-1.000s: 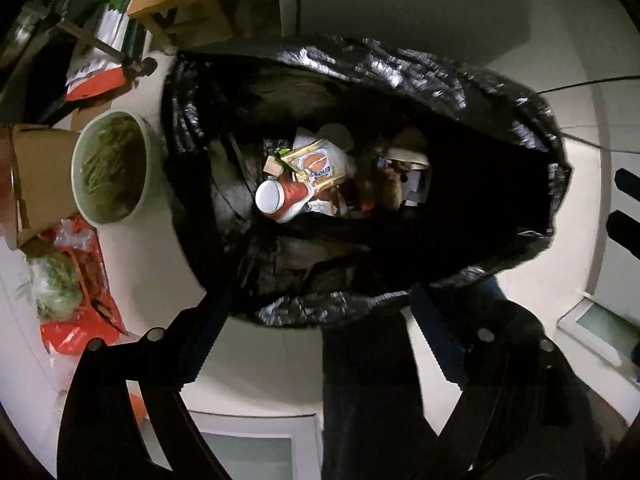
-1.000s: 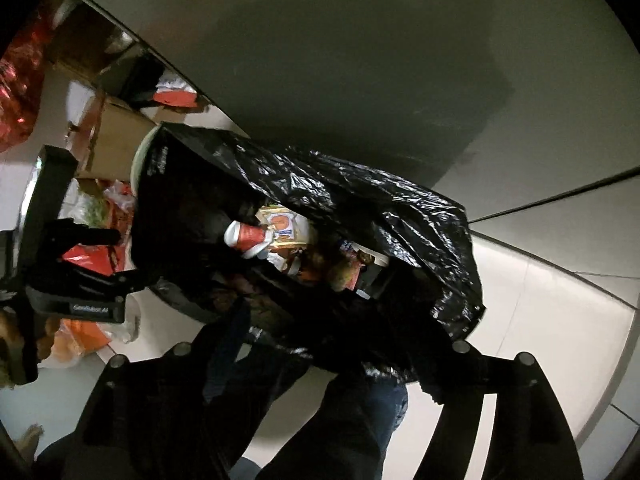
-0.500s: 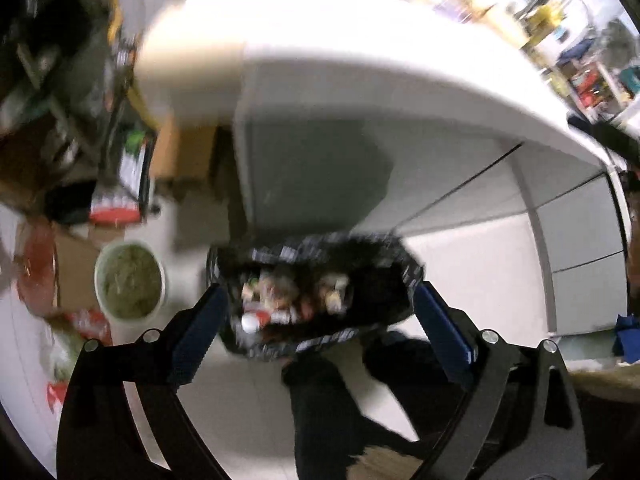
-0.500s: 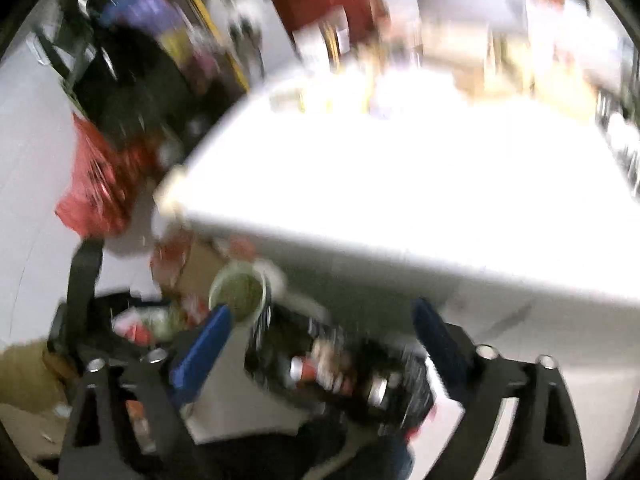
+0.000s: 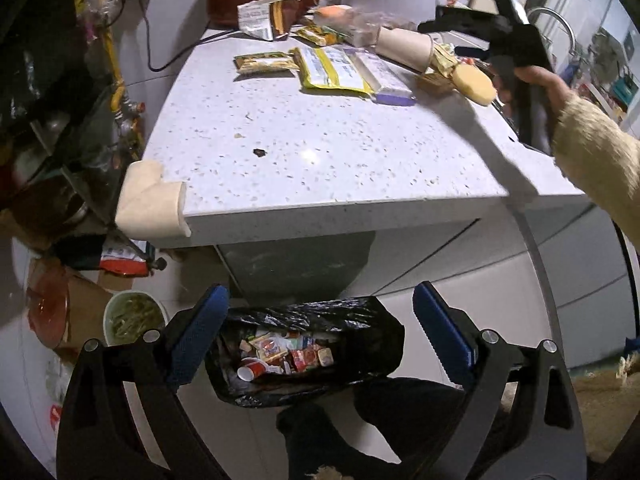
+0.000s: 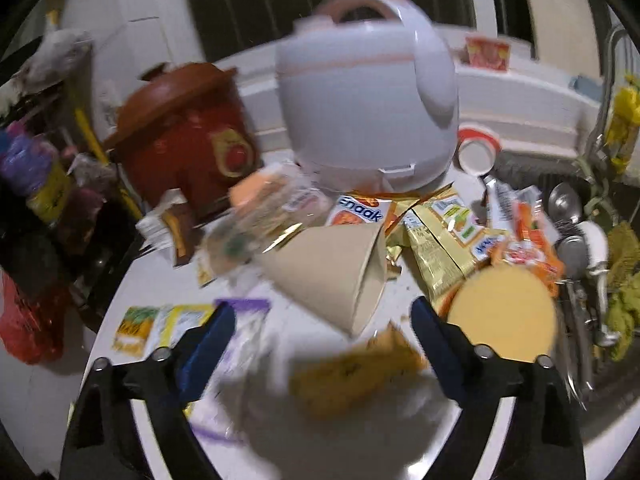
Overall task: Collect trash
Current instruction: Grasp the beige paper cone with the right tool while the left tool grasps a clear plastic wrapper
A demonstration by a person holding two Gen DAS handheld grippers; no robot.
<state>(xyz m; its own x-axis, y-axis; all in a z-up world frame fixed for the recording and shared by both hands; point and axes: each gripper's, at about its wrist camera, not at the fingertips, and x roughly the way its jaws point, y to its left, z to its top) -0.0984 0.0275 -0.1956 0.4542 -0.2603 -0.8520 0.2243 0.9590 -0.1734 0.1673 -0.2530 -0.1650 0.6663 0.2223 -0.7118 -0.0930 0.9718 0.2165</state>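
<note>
A black trash bag [image 5: 376,324] stands open on the floor below the counter, with wrappers and a red cup inside. My left gripper [image 5: 320,320] is open and empty, high above the bag. My right gripper [image 6: 322,334] is open and empty over the counter; it also shows in the left wrist view [image 5: 516,44]. Just ahead of it lie a tan paper cup [image 6: 340,272] on its side, a yellow round sponge [image 6: 504,320] and a blurred orange wrapper [image 6: 352,376]. Several snack wrappers [image 5: 332,68] lie on the white speckled counter [image 5: 320,152].
A white rice cooker [image 6: 368,100] and a red-brown slow cooker [image 6: 188,128] stand at the counter's back. A sink with utensils [image 6: 572,232] is at the right. A bowl of green scraps [image 5: 134,316] and a cardboard box sit on the floor left of the bag.
Both grippers rose from just above the trash bag. The right one swung up over the counter toward the paper cup and wrappers. Both stay open.
</note>
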